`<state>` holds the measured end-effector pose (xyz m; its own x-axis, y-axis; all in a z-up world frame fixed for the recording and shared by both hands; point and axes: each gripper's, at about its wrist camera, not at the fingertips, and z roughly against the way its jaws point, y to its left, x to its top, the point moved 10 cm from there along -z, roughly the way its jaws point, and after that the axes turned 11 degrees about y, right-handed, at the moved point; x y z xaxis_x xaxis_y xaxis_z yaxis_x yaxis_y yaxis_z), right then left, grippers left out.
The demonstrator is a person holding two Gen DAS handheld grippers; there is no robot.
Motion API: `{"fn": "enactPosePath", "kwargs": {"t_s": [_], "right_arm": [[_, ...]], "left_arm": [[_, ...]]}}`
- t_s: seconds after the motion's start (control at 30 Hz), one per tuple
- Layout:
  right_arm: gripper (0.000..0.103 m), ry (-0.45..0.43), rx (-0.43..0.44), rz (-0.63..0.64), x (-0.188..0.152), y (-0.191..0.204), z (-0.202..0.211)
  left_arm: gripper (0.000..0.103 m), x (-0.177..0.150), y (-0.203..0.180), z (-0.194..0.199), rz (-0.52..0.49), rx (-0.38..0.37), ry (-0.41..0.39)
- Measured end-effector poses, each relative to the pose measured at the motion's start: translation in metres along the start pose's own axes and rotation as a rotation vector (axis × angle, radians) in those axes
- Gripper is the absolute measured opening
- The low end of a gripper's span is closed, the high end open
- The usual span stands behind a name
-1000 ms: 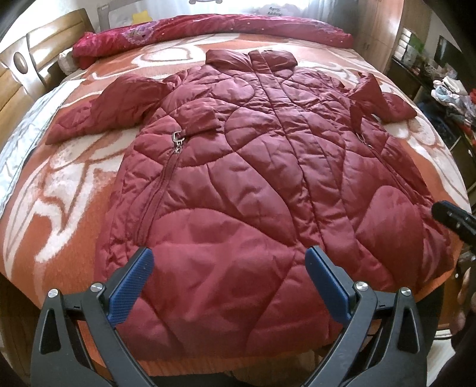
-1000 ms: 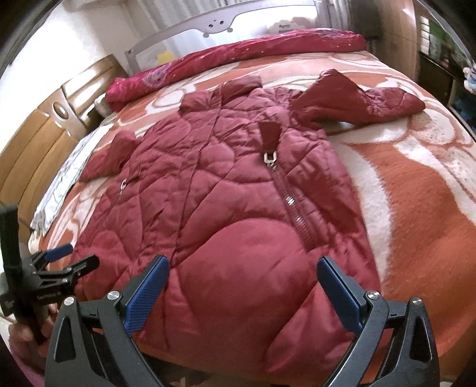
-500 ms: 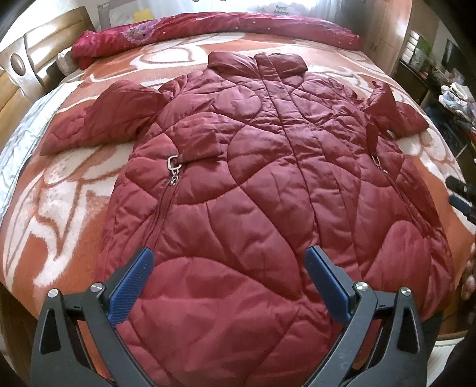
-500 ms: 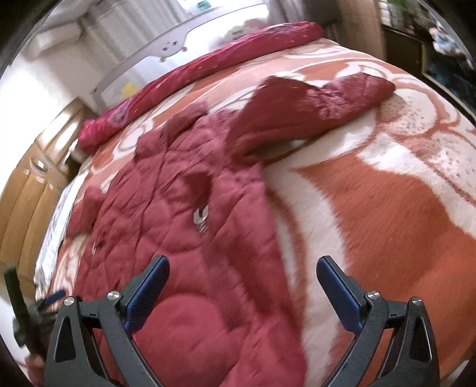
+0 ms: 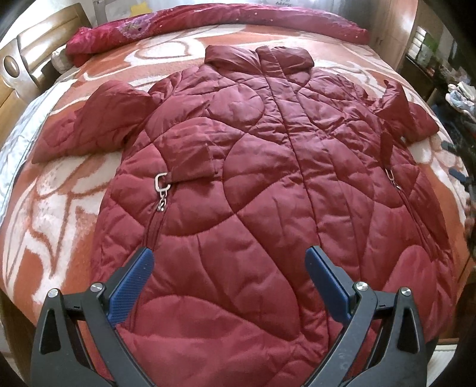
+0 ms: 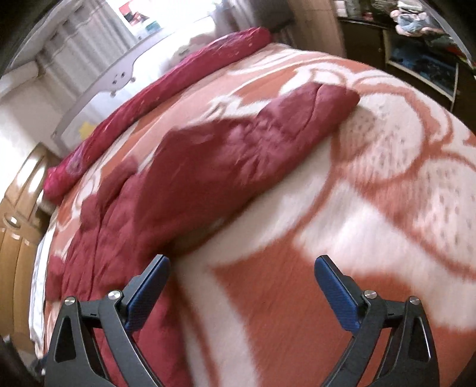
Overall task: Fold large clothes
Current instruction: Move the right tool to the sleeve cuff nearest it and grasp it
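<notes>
A large dark red quilted coat lies flat, front up, on the bed, collar at the far end, both sleeves spread out. My left gripper is open and empty above the coat's lower hem. In the right wrist view, my right gripper is open and empty over the blanket, beside the coat's right edge; the right sleeve lies just ahead of it. The right gripper's tips show small at the right edge of the left wrist view.
An orange and white patterned blanket covers the bed. A rolled red quilt lies along the far edge. A wooden headboard stands at left. Dark shelves with clutter stand at right.
The left gripper has moved forward over the coat. The right gripper has swung right and forward from the hem to the blanket by the right sleeve. Both stay open.
</notes>
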<state>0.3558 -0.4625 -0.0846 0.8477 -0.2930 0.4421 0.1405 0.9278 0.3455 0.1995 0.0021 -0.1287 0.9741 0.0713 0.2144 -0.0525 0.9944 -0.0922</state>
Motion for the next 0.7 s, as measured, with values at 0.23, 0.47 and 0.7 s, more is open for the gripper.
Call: {"fn": "enactPosePath", "kwargs": {"t_s": [0.23, 0.47, 0.7], "right_arm": [[0.085, -0.048, -0.045, -0.127, 0.08, -0.063, -0.03], [0.08, -0.073, -0.029, -0.253, 0.126, -0.118, -0.061], [0.03, -0.1, -0.028, -0.218, 0.142, -0.132, -0.061]], "left_arm": [[0.102, 0.011, -0.007, -0.014, 0.007, -0.009, 0.035], [0.102, 0.014, -0.024, -0.027, -0.019, -0.016, 0.065], [0.102, 0.017, -0.031, -0.035, -0.023, -0.031, 0.073]]}}
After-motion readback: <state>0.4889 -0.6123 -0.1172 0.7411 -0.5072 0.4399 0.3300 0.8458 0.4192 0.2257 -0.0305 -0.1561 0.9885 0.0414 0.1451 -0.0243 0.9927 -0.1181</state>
